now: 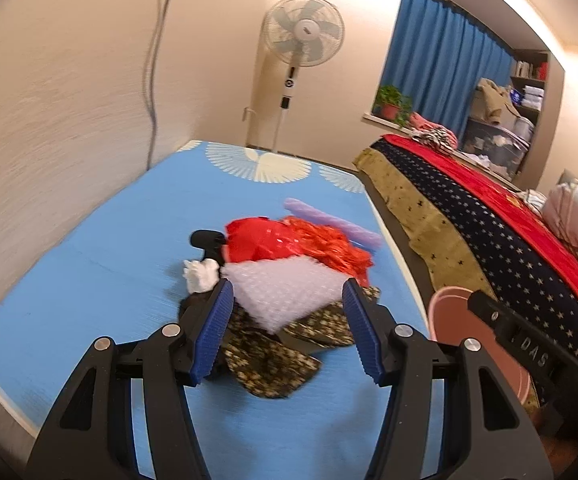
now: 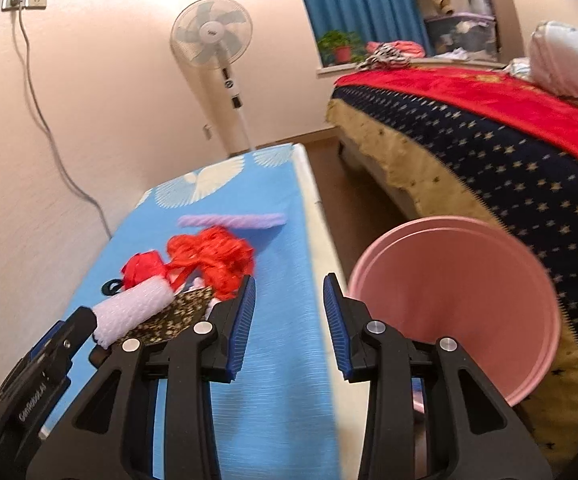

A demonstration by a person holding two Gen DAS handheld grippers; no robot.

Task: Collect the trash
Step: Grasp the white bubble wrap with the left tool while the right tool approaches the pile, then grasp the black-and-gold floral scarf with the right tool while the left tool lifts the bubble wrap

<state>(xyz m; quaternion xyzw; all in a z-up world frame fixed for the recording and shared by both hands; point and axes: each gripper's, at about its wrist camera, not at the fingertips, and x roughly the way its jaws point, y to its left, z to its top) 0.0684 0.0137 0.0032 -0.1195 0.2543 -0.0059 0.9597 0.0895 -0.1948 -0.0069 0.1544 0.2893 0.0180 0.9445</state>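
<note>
Your left gripper (image 1: pixel 287 300) stands with its jaws wide apart and holds nothing; it hangs over the pile of trash on the blue mat (image 1: pixel 89 280). Between the blue pads you see the white bubble wrap (image 1: pixel 285 292), but the pads do not press on it. Under the bubble wrap lies a dark wrapper with gold pattern (image 1: pixel 269 364). To the left of the left pad there is a crumpled white tissue (image 1: pixel 200 275), and behind it a small black object (image 1: pixel 207 238) which is too blurred to tell what it is. Behind the bubble wrap lie a red plastic bag (image 1: pixel 255 242) and a bunch of orange-red shredded strips (image 1: pixel 333 246), touching each other. Farther back a purple foam strip (image 1: pixel 329 222) lies flat on the mat.

Your right gripper (image 2: pixel 289 300) has its jaws narrower than the left, also with nothing between them — only the bare mat and its white edge show in the gap. It is near the right edge of the mat, beside the pile and not over it. Just to the right of it stands the pink bin (image 2: pixel 453 300), empty inside as far as you can see, between the mat and the bed (image 2: pixel 489 140) with the starry cover.

At the far end of the mat a standing fan (image 2: pixel 213 36) is by the wall — well apart from the trash.
</note>
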